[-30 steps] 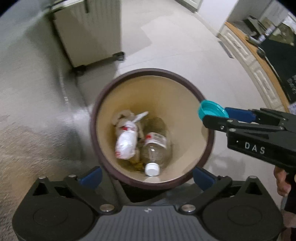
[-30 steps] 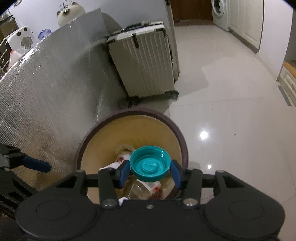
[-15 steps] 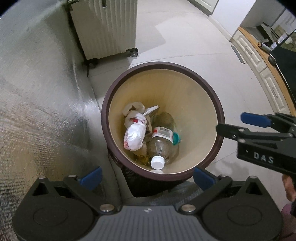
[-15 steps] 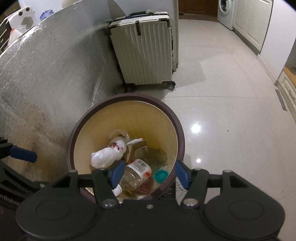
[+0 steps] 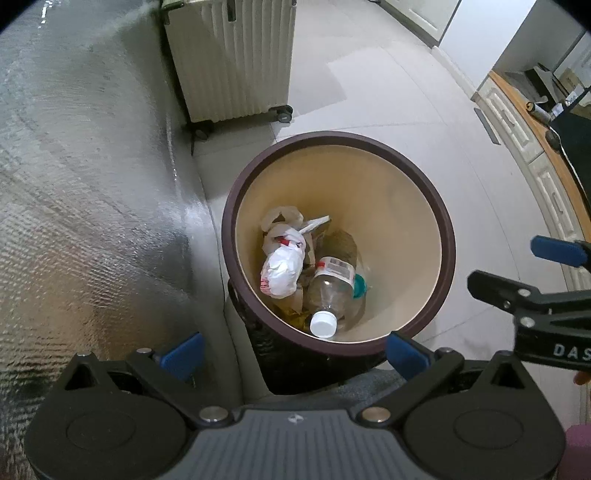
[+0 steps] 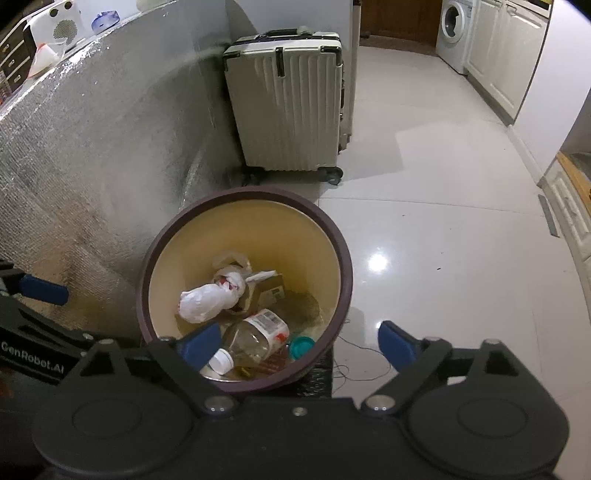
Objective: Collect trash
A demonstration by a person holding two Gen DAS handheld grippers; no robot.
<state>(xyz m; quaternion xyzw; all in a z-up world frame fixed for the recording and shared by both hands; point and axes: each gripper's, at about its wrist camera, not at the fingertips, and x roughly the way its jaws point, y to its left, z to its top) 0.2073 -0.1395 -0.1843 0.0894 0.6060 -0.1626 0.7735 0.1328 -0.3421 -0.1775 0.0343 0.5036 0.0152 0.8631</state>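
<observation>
Right wrist view: bottle (image 6: 255, 341) lies in bin (image 6: 338, 258), cap lower-left; both grippers' jaws wide, empty.

Teal cap (image 6: 301, 347) in bin (image 6: 334, 258) — fingers (image 6: 397, 345) apart (empty)

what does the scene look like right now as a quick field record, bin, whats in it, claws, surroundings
bin: round trash bin, dark brown rim, beige inside, standing on the tiled floor
contents: white plastic bag, clear plastic bottle with white cap, teal lid beside the bottle, cardboard scrap
left claw: open, empty, above the near rim
right claw: jaws have just been opening, now wide apart, nothing between them
surroundings: cream suitcase behind the bin, silver foil sheet beside it, washing machine at the far wall
</observation>
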